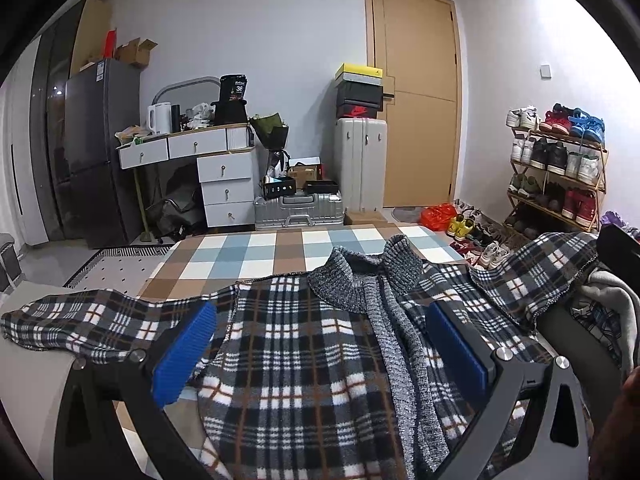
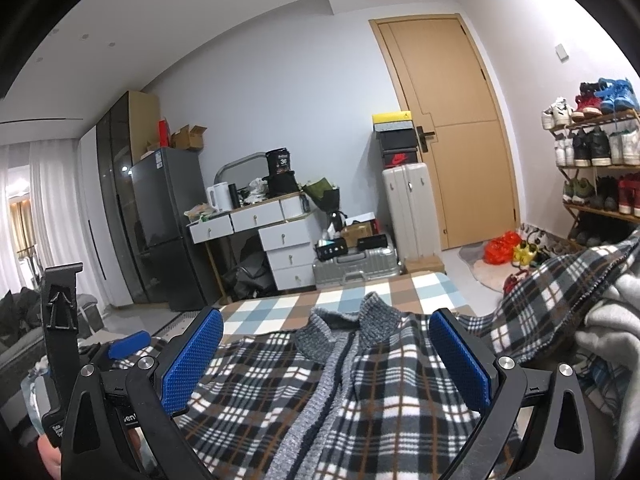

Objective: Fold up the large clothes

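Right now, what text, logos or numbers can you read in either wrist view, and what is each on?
"36": black bag on the white desk.
Nike swoosh: red shoebox above the white suitcase.
Jumpman logo: yellow shoebox topping that stack.
Fridge sticker and left gripper lettering: too small to read.

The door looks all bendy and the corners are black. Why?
Left wrist view: the fisheye lens bows the door and leaves black corners; the plaid jacket is sharp, evenly lit. Right wrist view: the same door leans and curves more, the ceiling bends, and the window at left glows brighter; the open right gripper looks oversized near the lens.
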